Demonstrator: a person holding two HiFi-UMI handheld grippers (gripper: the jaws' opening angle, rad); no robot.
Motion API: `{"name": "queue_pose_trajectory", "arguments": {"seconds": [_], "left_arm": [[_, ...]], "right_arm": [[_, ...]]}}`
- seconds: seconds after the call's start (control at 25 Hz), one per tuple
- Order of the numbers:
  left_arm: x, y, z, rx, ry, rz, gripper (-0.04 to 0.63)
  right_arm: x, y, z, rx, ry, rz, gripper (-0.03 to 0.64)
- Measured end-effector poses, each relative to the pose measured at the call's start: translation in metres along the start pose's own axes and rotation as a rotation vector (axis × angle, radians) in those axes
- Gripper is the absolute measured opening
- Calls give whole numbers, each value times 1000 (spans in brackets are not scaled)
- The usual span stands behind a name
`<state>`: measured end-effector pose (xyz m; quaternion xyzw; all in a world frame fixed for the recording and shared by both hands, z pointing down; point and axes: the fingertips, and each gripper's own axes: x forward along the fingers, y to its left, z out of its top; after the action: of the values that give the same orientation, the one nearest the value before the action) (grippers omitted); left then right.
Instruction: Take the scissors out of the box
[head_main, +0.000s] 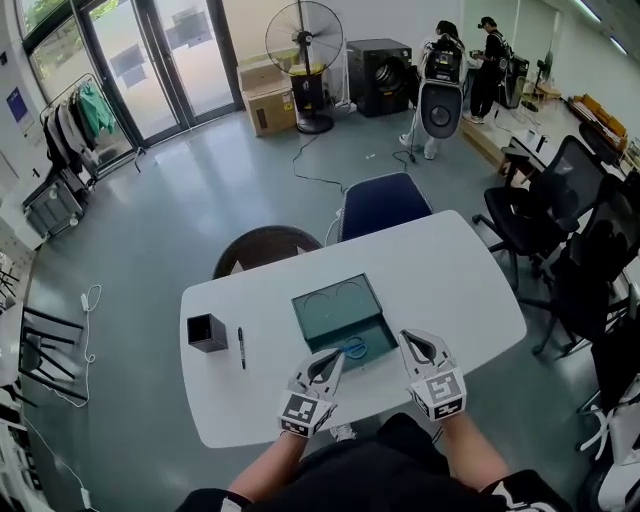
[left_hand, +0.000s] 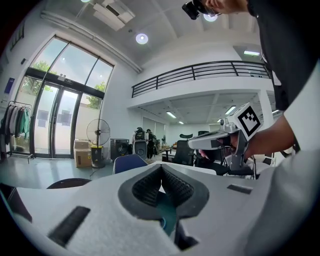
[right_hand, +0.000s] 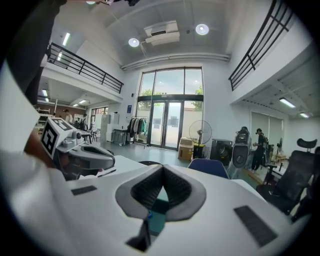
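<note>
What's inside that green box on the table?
Blue-handled scissors lie in the box. The left gripper covers part of them, so the blades cannot be seen. Nothing else shows inside.

A white worktop (head_main: 450, 270) carries a black cube pot (head_main: 207, 332) near its left end, with a pen (head_main: 241, 348) lying just beside it, not touching. Behind the worktop stand a blue chair (head_main: 383, 203) and a round brown seat (head_main: 265, 250) (its near side hidden by the worktop's edge). Farther back are a fan (head_main: 304, 40), cardboard boxes (head_main: 268, 100) and two people (head_main: 488, 65). Black office chairs (head_main: 560, 200) crowd the right; a clothes rack (head_main: 75, 120) stands at left.
</note>
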<state>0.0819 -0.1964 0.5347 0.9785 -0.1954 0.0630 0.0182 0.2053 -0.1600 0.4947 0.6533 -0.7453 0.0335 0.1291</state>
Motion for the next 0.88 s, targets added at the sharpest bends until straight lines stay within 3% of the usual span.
{"name": "queue_pose_trajectory", "arguments": {"seconds": [0.64,0.76,0.88], "left_arm": [[25,53,2,-29,32,209,12],[27,58,-2,-45,36,241,12],[27,59,-7,-62,46,267,12]], "right_arm": [[73,-21,11,-81,0,271,12],[84,-16,5,-99,17,342,42],[95,-4,-15,-141,94,444,144]]}}
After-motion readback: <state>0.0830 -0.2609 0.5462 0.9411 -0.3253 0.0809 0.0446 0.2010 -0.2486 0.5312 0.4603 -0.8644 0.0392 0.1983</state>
